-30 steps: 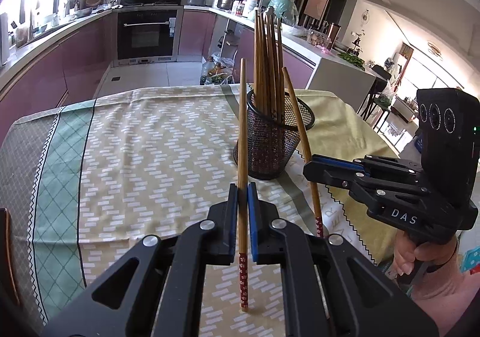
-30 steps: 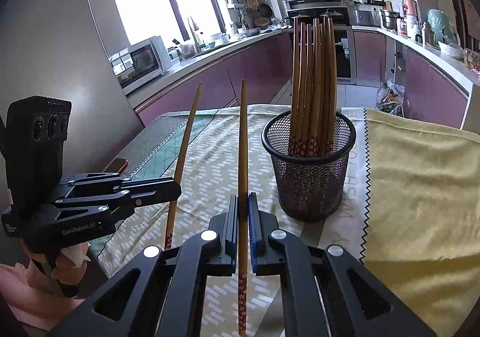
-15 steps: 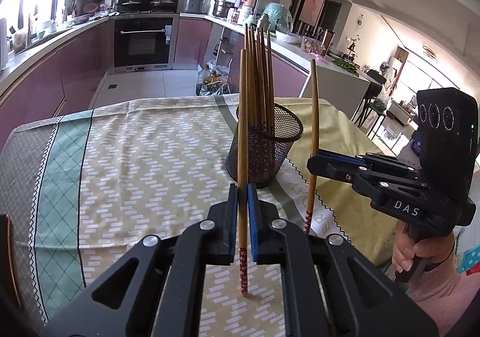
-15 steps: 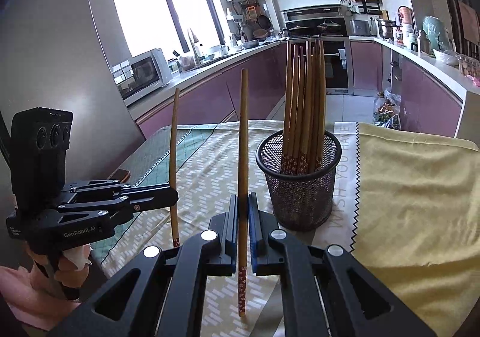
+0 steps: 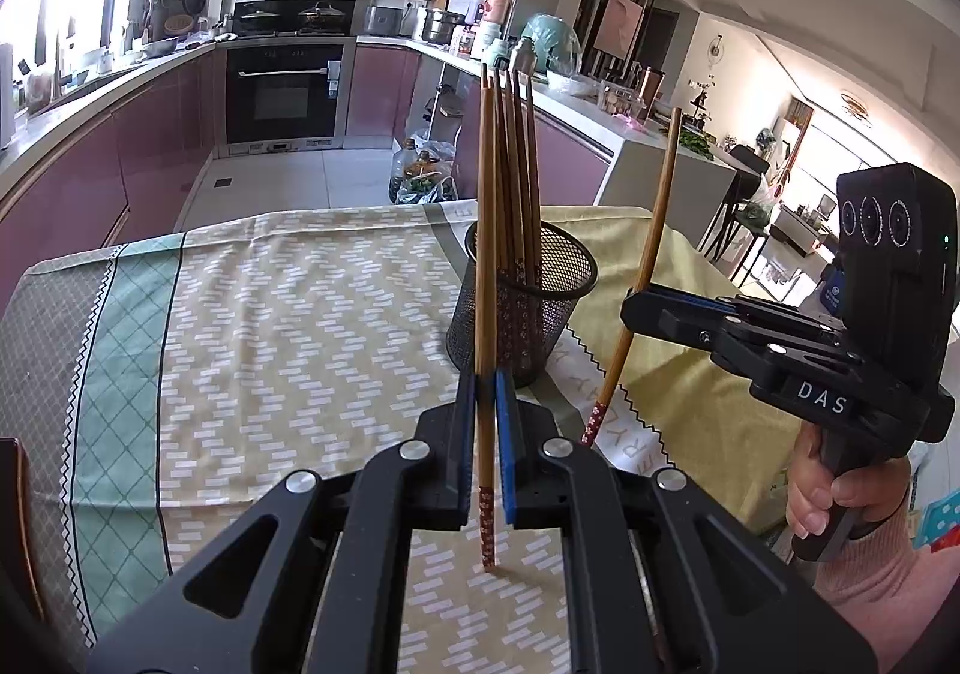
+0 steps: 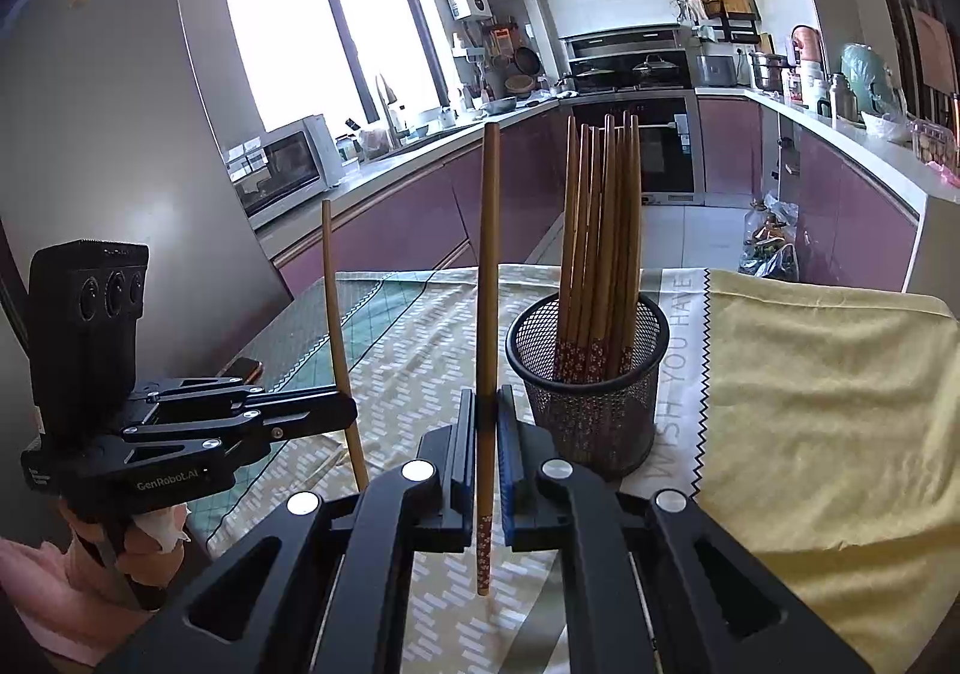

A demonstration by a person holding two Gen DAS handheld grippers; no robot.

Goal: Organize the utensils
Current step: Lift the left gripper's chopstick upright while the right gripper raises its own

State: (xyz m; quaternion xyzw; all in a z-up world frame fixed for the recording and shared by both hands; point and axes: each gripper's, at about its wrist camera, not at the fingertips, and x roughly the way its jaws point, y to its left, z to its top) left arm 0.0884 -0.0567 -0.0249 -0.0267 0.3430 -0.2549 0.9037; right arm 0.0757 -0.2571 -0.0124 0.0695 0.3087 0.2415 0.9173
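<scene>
A black mesh cup [image 5: 522, 308] stands on the table and holds several upright wooden chopsticks [image 5: 516, 182]; it also shows in the right wrist view [image 6: 591, 380]. My left gripper [image 5: 485, 434] is shut on one wooden chopstick [image 5: 485, 266], held upright just in front of the cup. My right gripper [image 6: 487, 452] is shut on another chopstick [image 6: 487, 284], also upright, left of the cup in its view. In the left wrist view the right gripper [image 5: 636, 305] holds its chopstick [image 5: 651, 248] tilted, to the right of the cup.
The table has a patterned cloth [image 5: 288, 326] and a yellow cloth [image 6: 822, 410] on its right part. A dark object [image 6: 243, 368] lies at the table's left edge. Kitchen counters and an oven [image 5: 282, 92] lie beyond the far edge.
Both grippers have risen and drawn back from the cup, each keeping its chopstick. The right gripper's chopstick has swung from leaning left to leaning right in the left wrist view.
</scene>
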